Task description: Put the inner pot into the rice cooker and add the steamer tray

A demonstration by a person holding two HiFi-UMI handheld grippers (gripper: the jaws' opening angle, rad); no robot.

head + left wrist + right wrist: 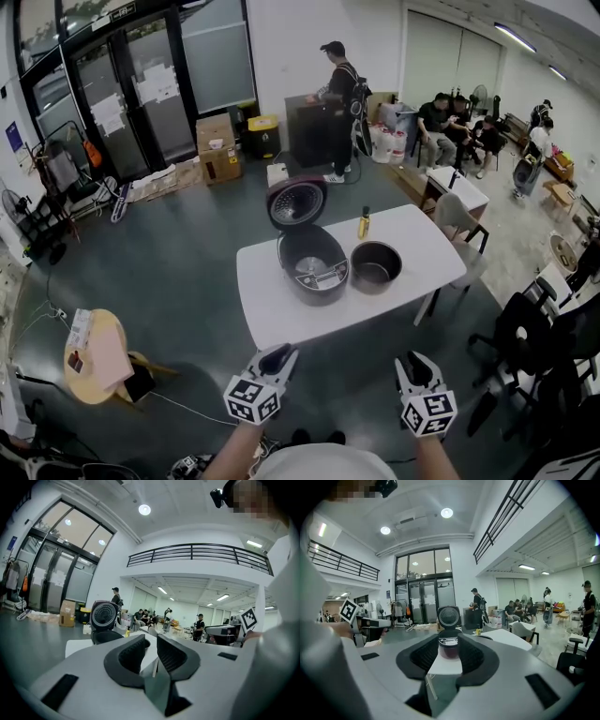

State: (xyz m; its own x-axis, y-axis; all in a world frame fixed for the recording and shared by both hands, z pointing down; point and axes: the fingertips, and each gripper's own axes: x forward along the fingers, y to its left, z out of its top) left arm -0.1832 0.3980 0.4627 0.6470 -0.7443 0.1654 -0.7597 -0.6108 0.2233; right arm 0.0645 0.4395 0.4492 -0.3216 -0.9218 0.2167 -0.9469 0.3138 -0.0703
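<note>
Facing the round, dark rice cooker [312,265], left gripper [278,355] and right gripper [416,367] stand open, empty

Showing no readable words or numbers anywhere. Bearing only black-and-white square patterns: the cubes on the left gripper [278,357] and the right gripper [417,366]. Appearing too small or blurred to read: sheets on the glass doors [155,82], a blue wall sign [13,137], the cardboard box label [217,143], the rice cooker panel [448,642].
</note>
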